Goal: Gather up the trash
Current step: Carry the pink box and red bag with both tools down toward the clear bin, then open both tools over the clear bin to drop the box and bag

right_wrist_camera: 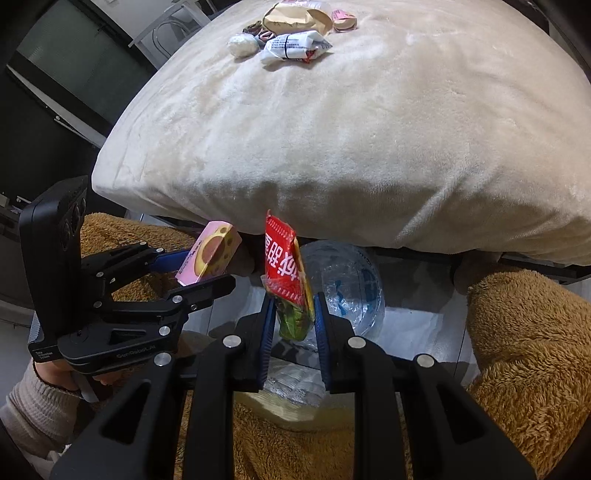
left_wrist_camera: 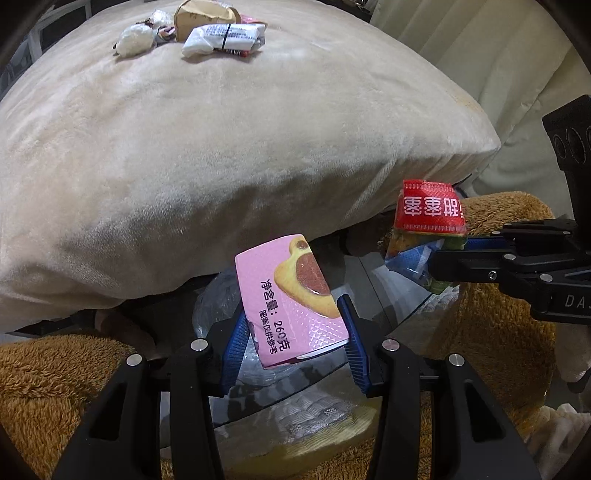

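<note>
My left gripper (left_wrist_camera: 293,323) is shut on a pink snack box (left_wrist_camera: 291,295) with a biscuit picture; the box also shows in the right wrist view (right_wrist_camera: 210,254). My right gripper (right_wrist_camera: 293,317) is shut on a red and green snack wrapper (right_wrist_camera: 286,266), which also shows in the left wrist view (left_wrist_camera: 428,212). Both are held in front of and below a large beige cushion (right_wrist_camera: 351,140). A pile of trash lies on the cushion's far end: a white wrapper (left_wrist_camera: 221,38), a brown paper bag (left_wrist_camera: 201,18) and a white crumpled ball (left_wrist_camera: 135,40).
A clear plastic bottle (right_wrist_camera: 347,284) lies under the cushion edge just beyond the right gripper. Brown fluffy fabric (right_wrist_camera: 528,350) lies on both sides. A glass surface (left_wrist_camera: 388,295) sits below the grippers. The left gripper's body (right_wrist_camera: 110,295) is close on the left.
</note>
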`<action>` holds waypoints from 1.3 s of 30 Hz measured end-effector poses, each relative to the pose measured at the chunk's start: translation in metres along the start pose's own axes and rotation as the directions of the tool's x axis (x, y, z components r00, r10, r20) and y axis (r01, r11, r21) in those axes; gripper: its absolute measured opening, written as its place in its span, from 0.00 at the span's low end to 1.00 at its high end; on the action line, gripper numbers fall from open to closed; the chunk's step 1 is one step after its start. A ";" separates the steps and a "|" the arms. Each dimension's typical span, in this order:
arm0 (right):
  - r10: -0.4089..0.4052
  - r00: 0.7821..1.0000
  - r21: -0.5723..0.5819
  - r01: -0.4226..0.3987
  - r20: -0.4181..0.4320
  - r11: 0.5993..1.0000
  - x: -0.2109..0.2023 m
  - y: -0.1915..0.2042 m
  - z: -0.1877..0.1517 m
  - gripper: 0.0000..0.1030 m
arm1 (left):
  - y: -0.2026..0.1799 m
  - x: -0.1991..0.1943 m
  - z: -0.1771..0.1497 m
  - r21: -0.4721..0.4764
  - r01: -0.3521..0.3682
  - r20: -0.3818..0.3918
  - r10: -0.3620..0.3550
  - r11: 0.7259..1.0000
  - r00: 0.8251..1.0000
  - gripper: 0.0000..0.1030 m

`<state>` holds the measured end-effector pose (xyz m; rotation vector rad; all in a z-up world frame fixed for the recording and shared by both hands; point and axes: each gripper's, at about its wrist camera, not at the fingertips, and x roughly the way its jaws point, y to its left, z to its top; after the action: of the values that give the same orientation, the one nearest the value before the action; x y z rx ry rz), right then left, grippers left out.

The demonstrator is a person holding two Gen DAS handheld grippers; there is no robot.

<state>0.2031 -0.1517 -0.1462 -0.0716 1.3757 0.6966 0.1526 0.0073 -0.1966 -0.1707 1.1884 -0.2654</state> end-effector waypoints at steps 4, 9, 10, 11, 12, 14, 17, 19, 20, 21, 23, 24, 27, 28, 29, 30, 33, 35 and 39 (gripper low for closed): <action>0.002 0.999 0.011 -0.002 -0.041 1.000 0.015 -0.004 0.003 0.21 | 0.007 0.016 -0.002 -0.011 0.008 -0.046 -0.009 1.000 0.999 0.45; 0.004 0.995 0.022 -0.002 -0.097 1.000 0.035 -0.008 0.004 0.22 | 0.013 0.031 0.000 -0.021 0.019 -0.086 -0.021 1.000 0.996 0.45; 0.004 0.994 0.024 -0.002 -0.107 1.000 0.038 -0.009 0.004 0.22 | 0.014 0.035 0.001 -0.020 0.020 -0.096 -0.022 1.000 0.995 0.45; 0.006 0.993 0.025 -0.003 -0.118 1.000 0.042 -0.010 0.005 0.22 | 0.015 0.039 0.001 -0.021 0.021 -0.106 -0.023 1.000 0.994 0.45; 0.007 0.992 0.027 -0.003 -0.128 1.000 0.046 -0.011 0.005 0.22 | 0.016 0.042 0.001 -0.022 0.024 -0.116 -0.026 0.999 0.993 0.45; 0.007 0.989 0.033 -0.003 -0.144 0.999 0.053 -0.013 0.006 0.22 | 0.018 0.049 0.002 -0.024 0.026 -0.134 -0.029 0.999 0.991 0.45; 0.009 0.986 0.041 -0.003 -0.168 0.999 0.062 -0.017 0.006 0.22 | 0.023 0.059 0.002 -0.034 0.032 -0.161 -0.037 0.999 0.986 0.45; 0.011 0.982 0.046 -0.003 -0.187 0.999 0.069 -0.021 0.006 0.22 | 0.026 0.064 0.001 -0.043 0.035 -0.178 -0.042 0.998 0.983 0.45; 0.012 0.981 0.049 -0.002 -0.194 0.999 0.072 -0.022 0.006 0.22 | 0.027 0.067 0.000 -0.046 0.036 -0.186 -0.044 0.998 0.982 0.45; 0.012 0.979 0.050 -0.002 -0.202 0.999 0.075 -0.023 0.006 0.22 | 0.028 0.069 0.000 -0.049 0.037 -0.193 -0.046 0.998 0.980 0.45; 0.014 0.976 0.052 -0.003 -0.216 0.999 0.080 -0.025 0.007 0.22 | 0.029 0.073 -0.001 -0.055 0.041 -0.205 -0.051 0.998 0.977 0.45; 0.013 0.975 0.054 -0.001 -0.222 0.999 0.082 -0.026 0.008 0.22 | 0.029 0.074 -0.002 -0.057 0.042 -0.211 -0.053 0.998 0.976 0.45; 0.015 0.972 0.054 -0.002 -0.234 0.999 0.086 -0.027 0.009 0.22 | 0.028 0.078 -0.003 -0.064 0.044 -0.225 -0.057 0.997 0.973 0.45; 0.015 0.972 0.054 -0.002 -0.235 0.999 0.086 -0.027 0.009 0.22 | 0.029 0.079 -0.004 -0.066 0.044 -0.228 -0.058 0.997 0.972 0.45; 0.017 0.971 0.055 -0.004 -0.238 0.998 0.088 -0.028 0.010 0.22 | 0.029 0.081 -0.005 -0.068 0.044 -0.232 -0.059 0.997 0.971 0.45; 0.020 0.970 0.058 -0.006 -0.241 0.998 0.088 -0.029 0.009 0.23 | 0.029 0.081 -0.005 -0.069 0.044 -0.237 -0.060 0.997 0.970 0.45; 0.016 0.970 0.061 -0.001 -0.244 0.998 0.087 -0.029 0.009 0.23 | 0.028 0.084 -0.006 -0.064 0.046 -0.247 -0.060 0.997 0.967 0.46; 0.017 0.970 0.065 -0.001 -0.244 0.998 0.087 -0.029 0.010 0.23 | 0.027 0.085 -0.007 -0.070 0.050 -0.247 -0.066 0.996 0.967 0.46; 0.014 0.971 0.071 0.003 -0.239 0.997 0.086 -0.027 0.011 0.30 | 0.029 0.085 -0.009 -0.075 0.038 -0.253 -0.056 0.996 0.966 0.58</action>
<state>0.2289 -0.1334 -0.2312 -0.0976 1.6323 0.6585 0.1775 0.0097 -0.2836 -0.2310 1.4521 -0.2938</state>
